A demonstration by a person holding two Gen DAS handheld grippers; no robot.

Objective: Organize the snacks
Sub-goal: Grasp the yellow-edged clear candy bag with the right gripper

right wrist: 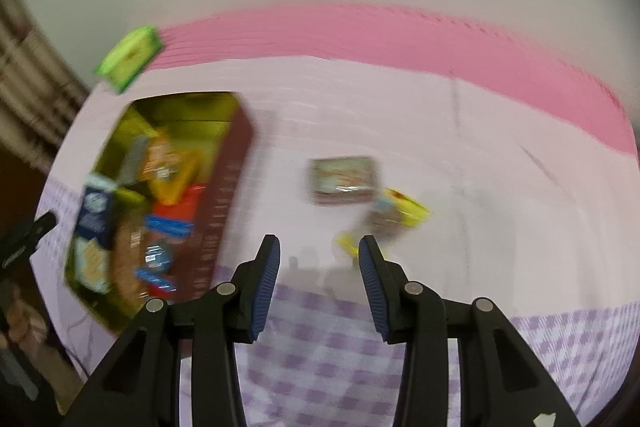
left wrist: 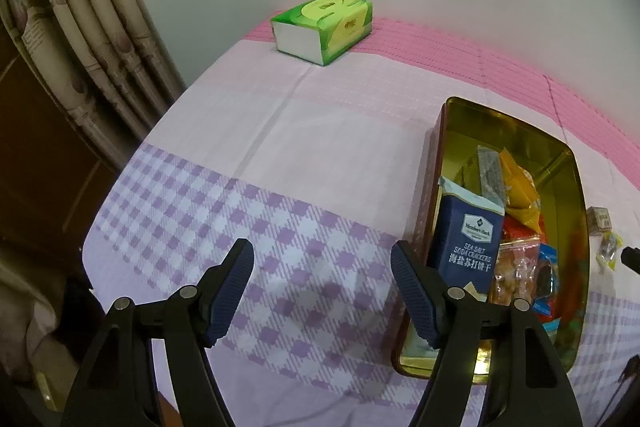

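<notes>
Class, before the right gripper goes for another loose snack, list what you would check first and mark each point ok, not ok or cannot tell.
1. Right gripper empty, jaws apart: ok.
2. Left gripper open, clear of the snacks: ok.
3. Loose snacks on the cloth ahead, a square packet and a yellow packet: ok.
4. Room left in the tin: ok, far end bare.
5. Right view sharp enough to aim: not ok, blurred.
6. Cracker box stable in the tin: cannot tell.

The checked cloth (left wrist: 280,227) lies bare from its near edge to the green tissue pack (left wrist: 322,27) at the far side — open passage. The tin (left wrist: 440,147) blocks the right, crammed with snacks; beyond it, two loose packets (right wrist: 344,181) — bare cloth around them.
</notes>
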